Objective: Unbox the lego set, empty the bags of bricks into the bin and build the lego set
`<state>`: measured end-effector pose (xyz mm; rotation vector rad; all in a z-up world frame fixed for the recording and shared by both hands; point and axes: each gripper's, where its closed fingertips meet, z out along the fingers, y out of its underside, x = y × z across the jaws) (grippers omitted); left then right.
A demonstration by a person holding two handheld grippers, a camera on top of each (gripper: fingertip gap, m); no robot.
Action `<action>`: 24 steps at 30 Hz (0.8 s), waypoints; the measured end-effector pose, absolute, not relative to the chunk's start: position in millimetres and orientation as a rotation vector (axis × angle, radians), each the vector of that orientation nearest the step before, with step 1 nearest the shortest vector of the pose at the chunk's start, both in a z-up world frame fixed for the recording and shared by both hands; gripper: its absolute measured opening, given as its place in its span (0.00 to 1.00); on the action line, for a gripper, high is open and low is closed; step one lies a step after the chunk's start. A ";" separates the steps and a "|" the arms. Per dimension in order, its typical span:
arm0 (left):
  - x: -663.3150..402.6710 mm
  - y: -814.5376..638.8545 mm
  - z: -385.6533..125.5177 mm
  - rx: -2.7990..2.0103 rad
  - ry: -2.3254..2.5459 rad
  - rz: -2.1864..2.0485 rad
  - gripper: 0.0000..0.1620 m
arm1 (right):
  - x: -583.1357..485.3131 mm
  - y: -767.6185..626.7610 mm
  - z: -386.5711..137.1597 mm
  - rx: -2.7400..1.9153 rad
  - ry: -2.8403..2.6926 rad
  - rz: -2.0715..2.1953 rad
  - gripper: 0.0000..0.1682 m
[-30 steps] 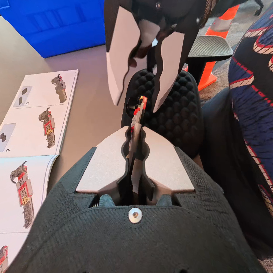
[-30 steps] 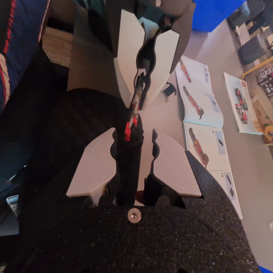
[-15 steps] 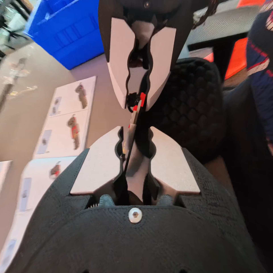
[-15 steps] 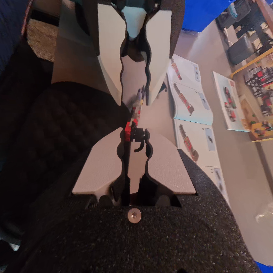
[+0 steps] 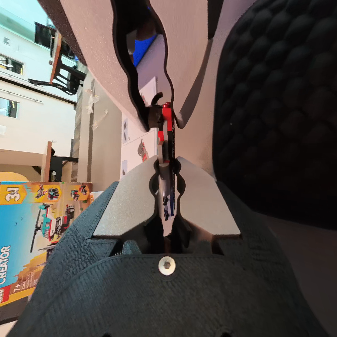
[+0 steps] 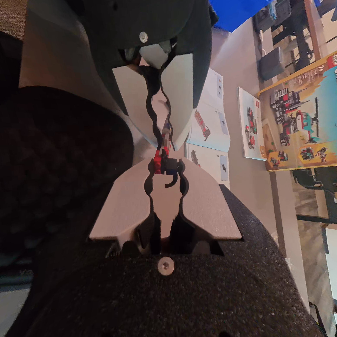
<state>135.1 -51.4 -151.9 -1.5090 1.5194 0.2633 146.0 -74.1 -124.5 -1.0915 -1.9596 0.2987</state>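
A thin lego assembly (image 5: 165, 142) of grey, red and black bricks with a black hook (image 5: 156, 97) is held between both grippers above the table. My left gripper (image 5: 166, 158) is shut on its grey lower end. My right gripper (image 5: 160, 125) comes in from above and is clamped on the red and black hook end. In the right wrist view my right gripper (image 6: 165, 162) grips the red brick (image 6: 157, 164) and the black hook piece (image 6: 172, 183). The left gripper (image 6: 165, 147) holds the other end just beyond. The two grippers' tips nearly touch.
The lego box (image 5: 36, 218) stands on the grey table (image 6: 242, 200) and also shows in the right wrist view (image 6: 300, 118). An open instruction booklet (image 6: 209, 124) and a second booklet (image 6: 251, 124) lie beside it. A blue bin (image 6: 233, 12) stands beyond. A black padded chair back (image 5: 273, 109) is close by. Left and right tips are no more than a few centimetres apart.
The right gripper has closed on the hook end of the assembly. Both grippers have drawn closer and turned together, so the box has come into view.
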 end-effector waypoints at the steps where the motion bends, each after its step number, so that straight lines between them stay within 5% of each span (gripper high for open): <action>1: 134.5 -50.5 -148.9 -1.509 1.511 0.271 0.09 | 145.6 -72.9 -121.7 -1.091 -1.956 0.293 0.15; 24: 128.5 -65.0 -121.3 -1.643 1.631 0.128 0.08 | 141.1 -76.8 -92.1 -0.914 -2.007 0.182 0.14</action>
